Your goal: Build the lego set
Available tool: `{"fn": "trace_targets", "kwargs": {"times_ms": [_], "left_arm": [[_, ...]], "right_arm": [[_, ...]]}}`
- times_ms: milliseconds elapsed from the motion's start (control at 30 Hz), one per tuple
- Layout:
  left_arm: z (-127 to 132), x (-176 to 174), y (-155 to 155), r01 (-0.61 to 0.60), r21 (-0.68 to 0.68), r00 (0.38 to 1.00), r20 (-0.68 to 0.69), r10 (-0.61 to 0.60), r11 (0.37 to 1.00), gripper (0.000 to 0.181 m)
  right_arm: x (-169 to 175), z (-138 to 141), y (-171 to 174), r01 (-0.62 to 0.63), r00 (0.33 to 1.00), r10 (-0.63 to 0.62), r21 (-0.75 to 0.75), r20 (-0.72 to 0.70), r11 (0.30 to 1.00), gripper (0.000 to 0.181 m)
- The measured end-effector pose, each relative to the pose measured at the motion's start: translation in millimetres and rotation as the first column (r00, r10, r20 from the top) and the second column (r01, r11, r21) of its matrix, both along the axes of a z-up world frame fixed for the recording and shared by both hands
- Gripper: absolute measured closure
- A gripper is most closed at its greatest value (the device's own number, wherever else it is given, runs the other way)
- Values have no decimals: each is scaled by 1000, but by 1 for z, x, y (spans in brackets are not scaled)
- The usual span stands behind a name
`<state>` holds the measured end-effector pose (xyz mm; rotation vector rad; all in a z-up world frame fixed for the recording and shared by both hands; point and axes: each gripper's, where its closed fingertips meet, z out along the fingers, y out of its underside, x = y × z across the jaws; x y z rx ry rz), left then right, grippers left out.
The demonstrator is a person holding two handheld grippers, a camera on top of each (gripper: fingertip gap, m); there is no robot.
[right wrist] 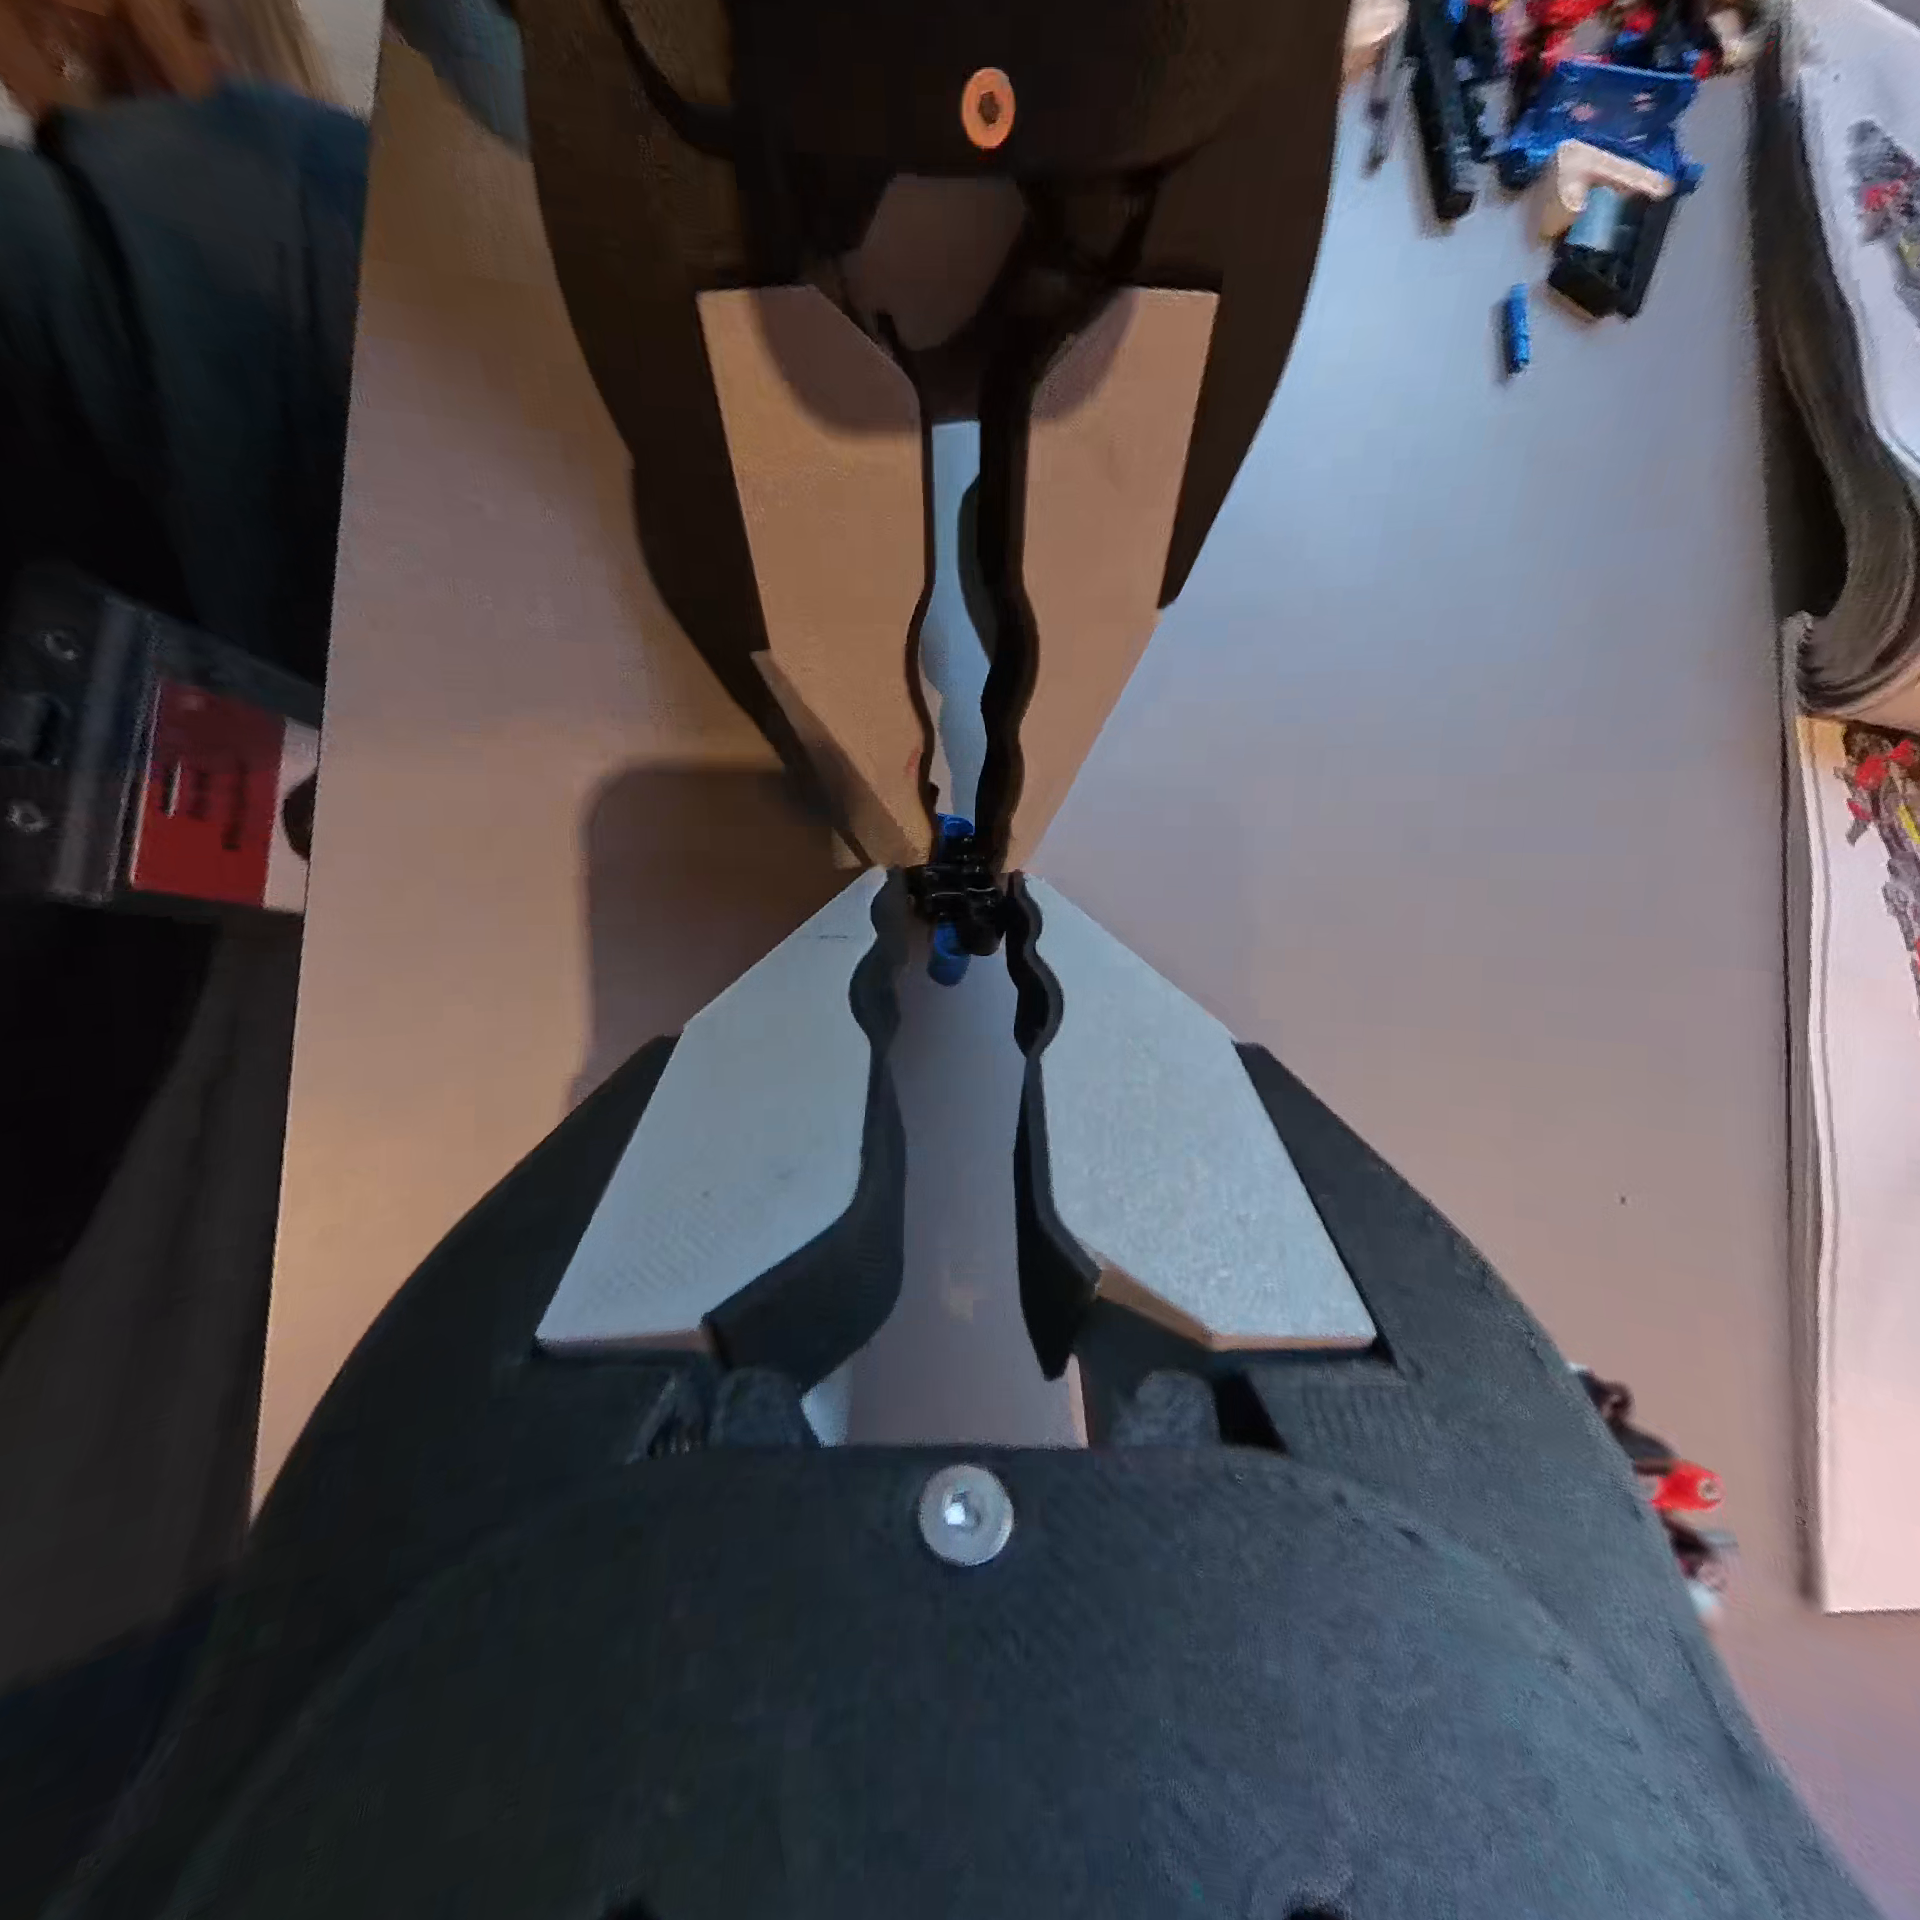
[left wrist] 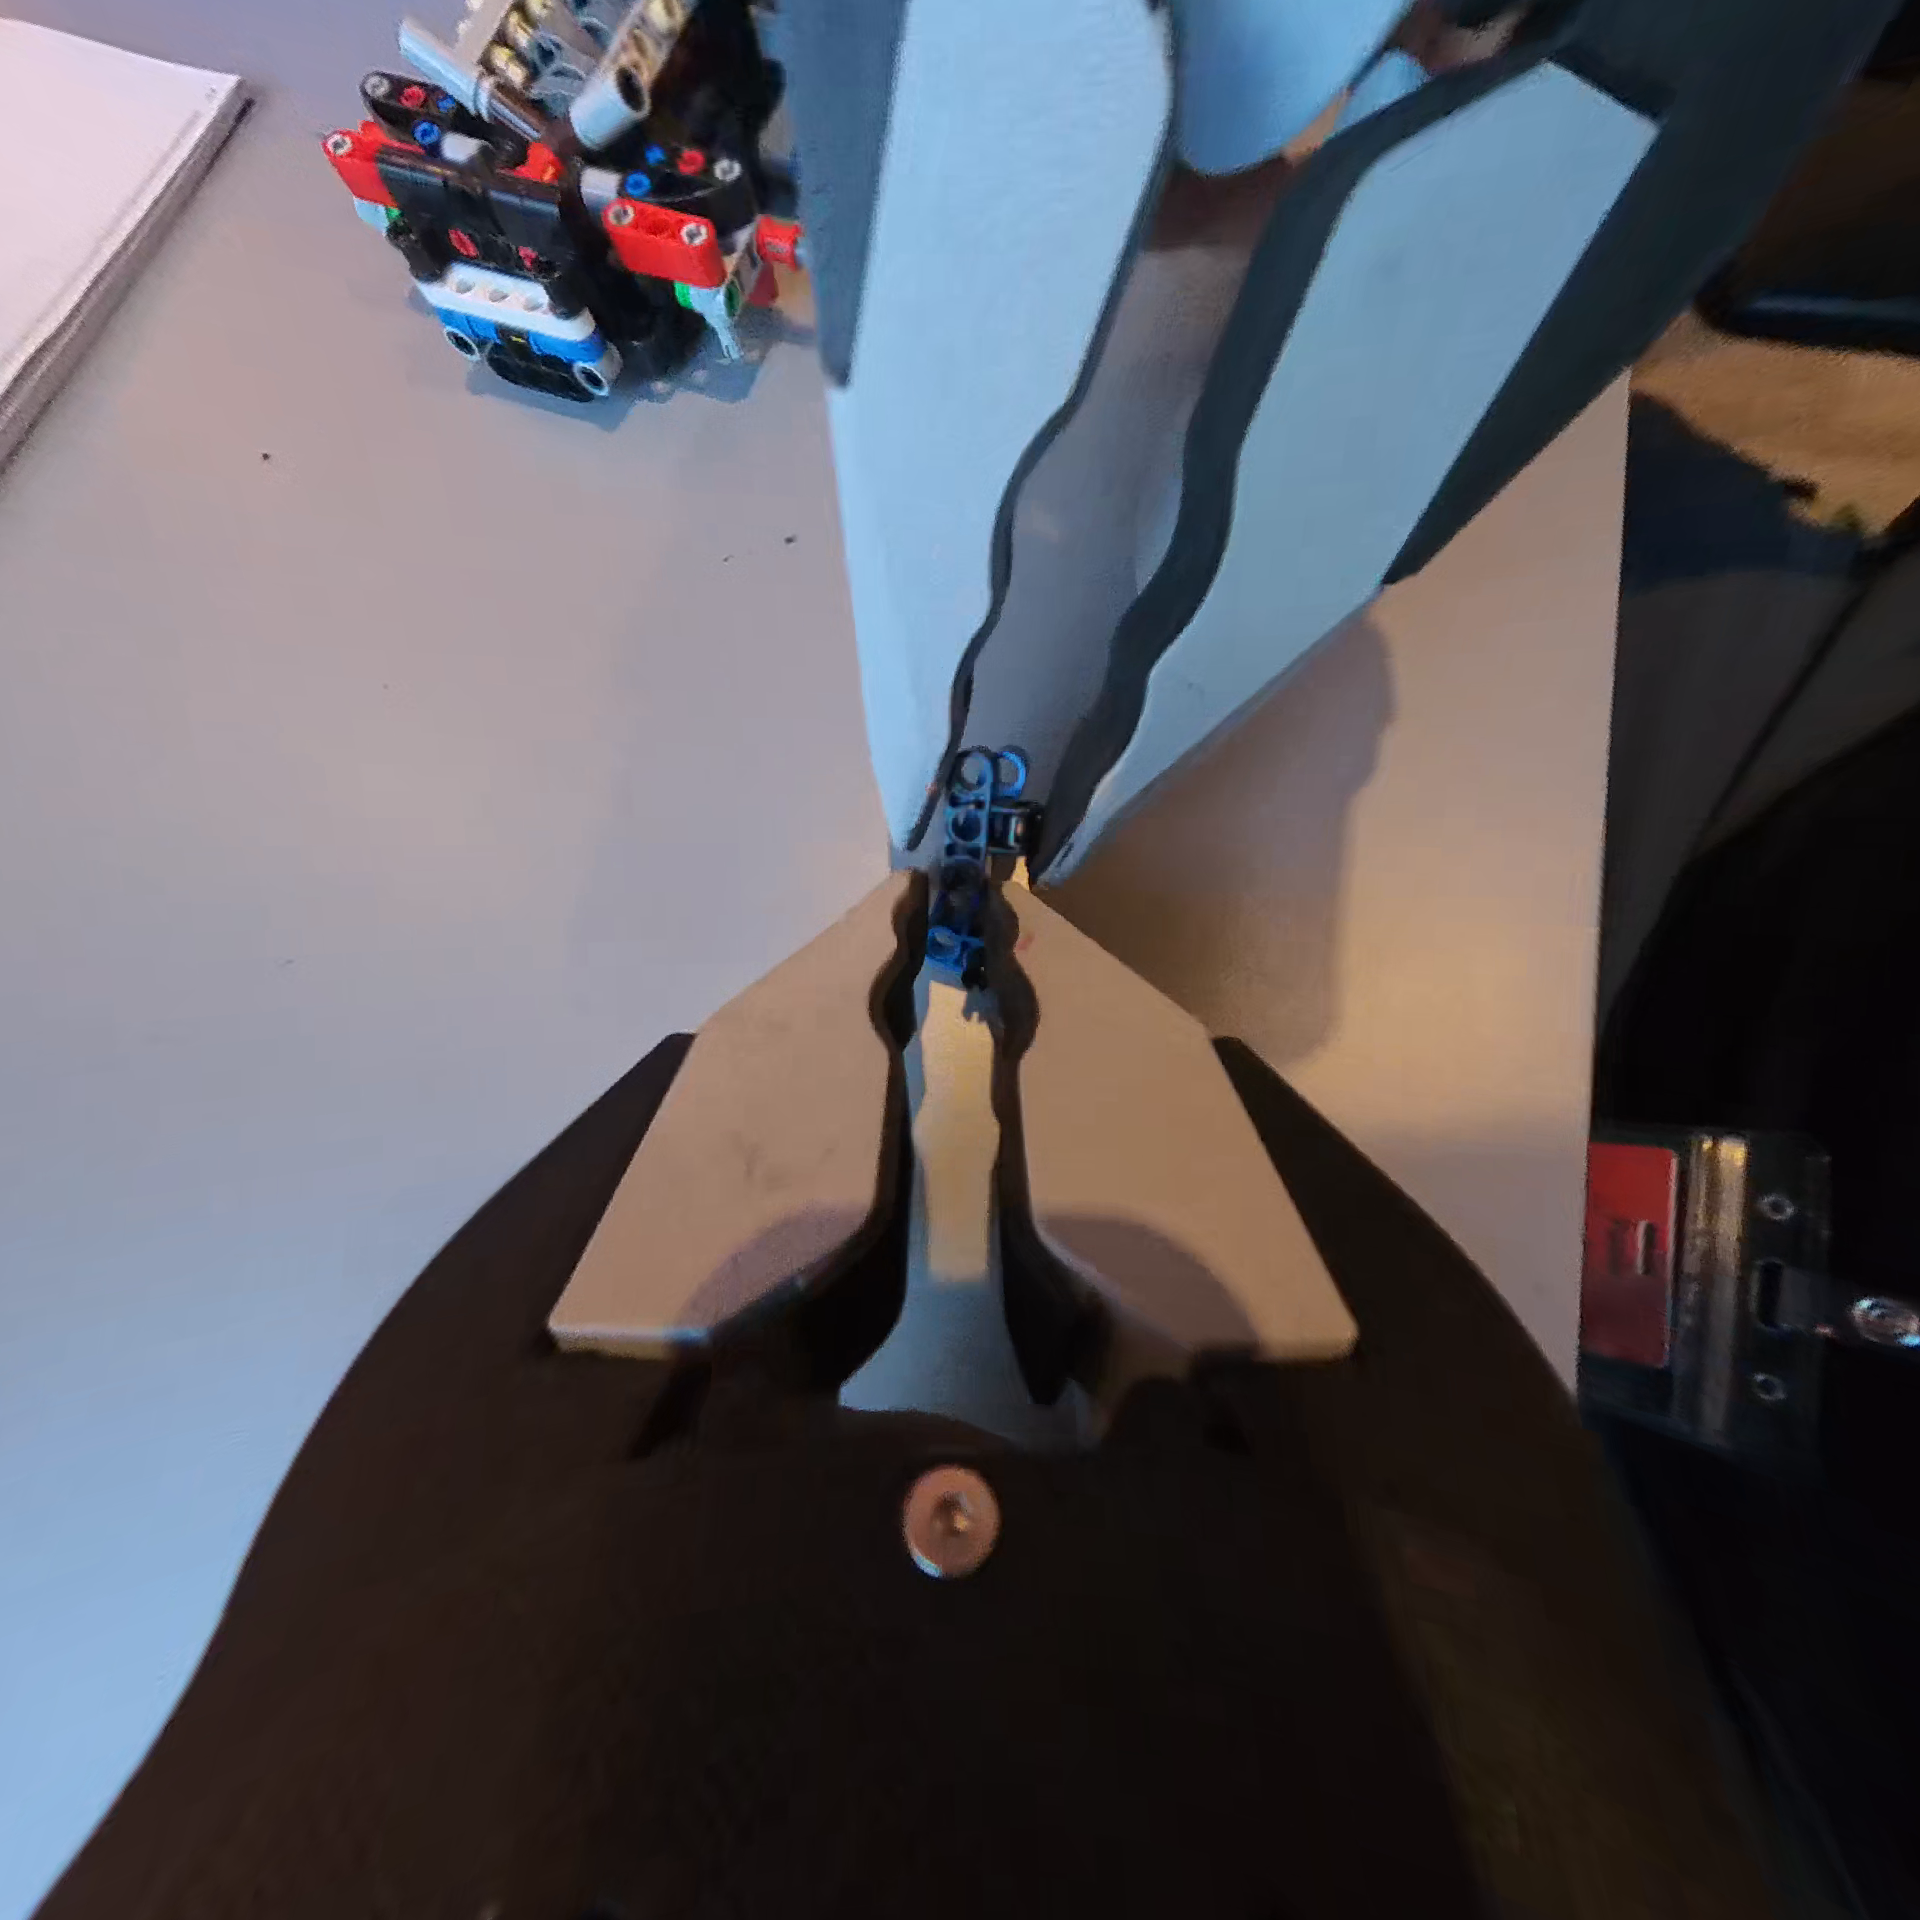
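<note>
Pinched tip to tip: left gripper (left wrist: 961, 914) and right gripper (right wrist: 951, 914) both clamped on small blue-black lego piece (left wrist: 971, 852). Piece at 12 o'clock from each wrist camera, above table (left wrist: 416, 831).

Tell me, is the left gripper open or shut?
Shut. The left gripper has its fingertips pinched on a small black and blue lego piece, which the right gripper also clamps.
</note>
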<state>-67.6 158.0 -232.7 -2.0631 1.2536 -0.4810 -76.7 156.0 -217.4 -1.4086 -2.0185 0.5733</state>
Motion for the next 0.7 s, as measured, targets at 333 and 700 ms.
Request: {"fn": "trace_targets", "kwargs": {"times_ms": [333, 700], "left_arm": [[14, 3, 2, -49, -39, 986, 154, 55, 998, 174], [26, 3, 13, -92, -165, 937, 318, 141, 982, 174]], "right_arm": [[0, 15, 1, 176, 947, -246, -307, -206, 935, 168], [-7, 34, 14, 198, 892, -366, -497, -266, 845, 169]]}}
